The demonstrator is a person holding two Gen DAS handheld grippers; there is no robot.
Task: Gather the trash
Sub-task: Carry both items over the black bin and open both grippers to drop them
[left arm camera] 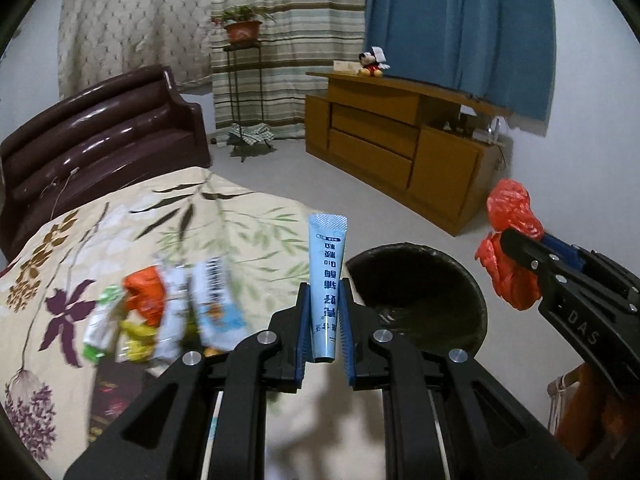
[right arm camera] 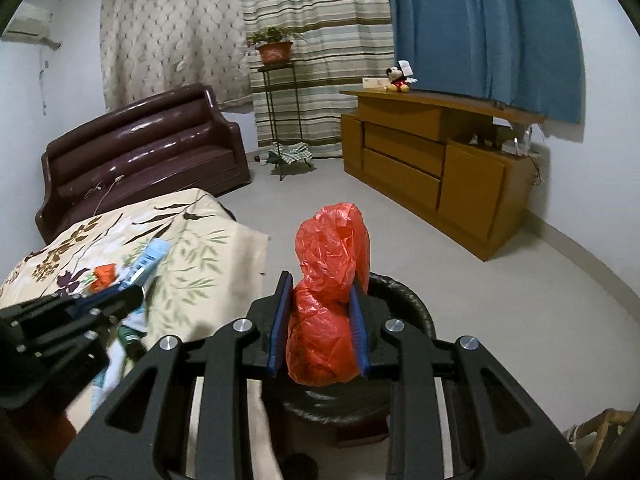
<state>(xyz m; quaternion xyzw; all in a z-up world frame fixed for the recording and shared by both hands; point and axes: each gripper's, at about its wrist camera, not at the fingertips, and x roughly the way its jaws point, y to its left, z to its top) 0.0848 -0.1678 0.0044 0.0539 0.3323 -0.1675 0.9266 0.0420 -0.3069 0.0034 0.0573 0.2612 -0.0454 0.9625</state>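
My left gripper is shut on a light blue tube that stands upright between its fingers, just left of a dark round bin. My right gripper is shut on a crumpled red plastic bag, held right over the bin. The right gripper and its bag also show at the right of the left wrist view. Several wrappers, orange, green, yellow and white, lie blurred on the floral bedspread. The left gripper with the tube shows at the left of the right wrist view.
A dark brown sofa stands behind the bed. A wooden cabinet with a plush toy lines the right wall. A plant stand stands by the curtains. Pale open floor lies past the bin.
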